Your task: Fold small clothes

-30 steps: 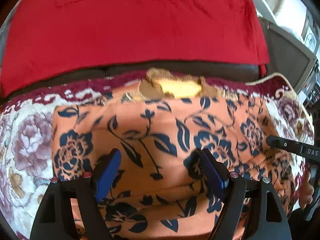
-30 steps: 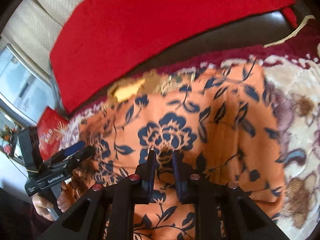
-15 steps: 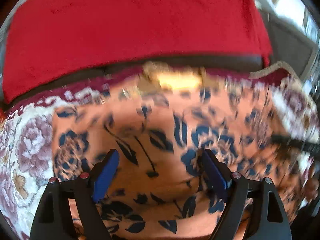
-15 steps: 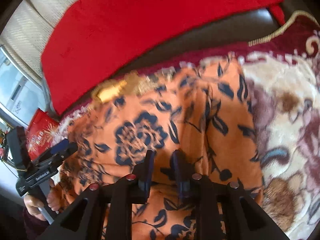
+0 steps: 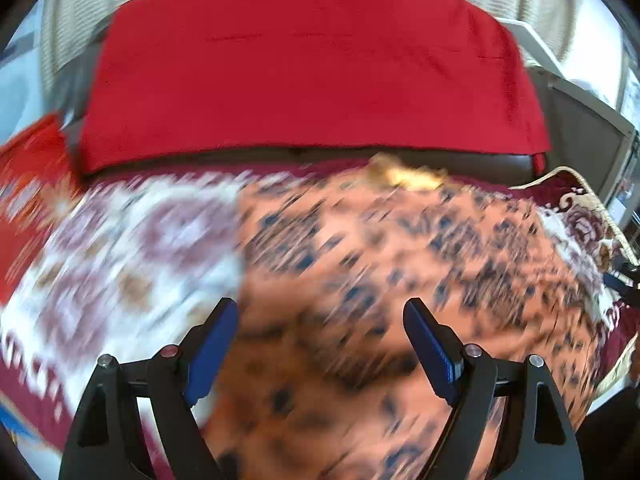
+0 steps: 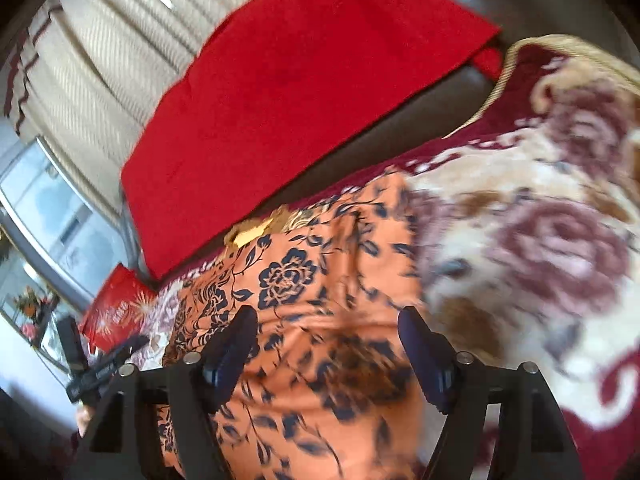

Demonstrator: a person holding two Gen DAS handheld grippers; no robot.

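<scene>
An orange garment with dark blue flowers (image 5: pixel 400 272) lies spread on a floral blanket (image 5: pixel 120 248); a gold embroidered neckline (image 5: pixel 408 176) is at its far edge. My left gripper (image 5: pixel 320 328) is open and empty above the garment's left part. My right gripper (image 6: pixel 328 336) is open and empty above the garment (image 6: pixel 304 292) near its right edge. The left gripper (image 6: pixel 104 364) also shows at the lower left of the right wrist view. The left wrist view is blurred by motion.
A red throw (image 5: pixel 312 64) covers the dark sofa back behind the blanket. A red patterned cushion (image 6: pixel 116 312) lies at the left. The cream and maroon blanket (image 6: pixel 540 240) extends to the right of the garment. Curtains and a window (image 6: pixel 60 220) stand behind.
My right gripper has opened and let go of the garment, and has moved right. My left gripper stays open and has swung left and back, with more blanket in view.
</scene>
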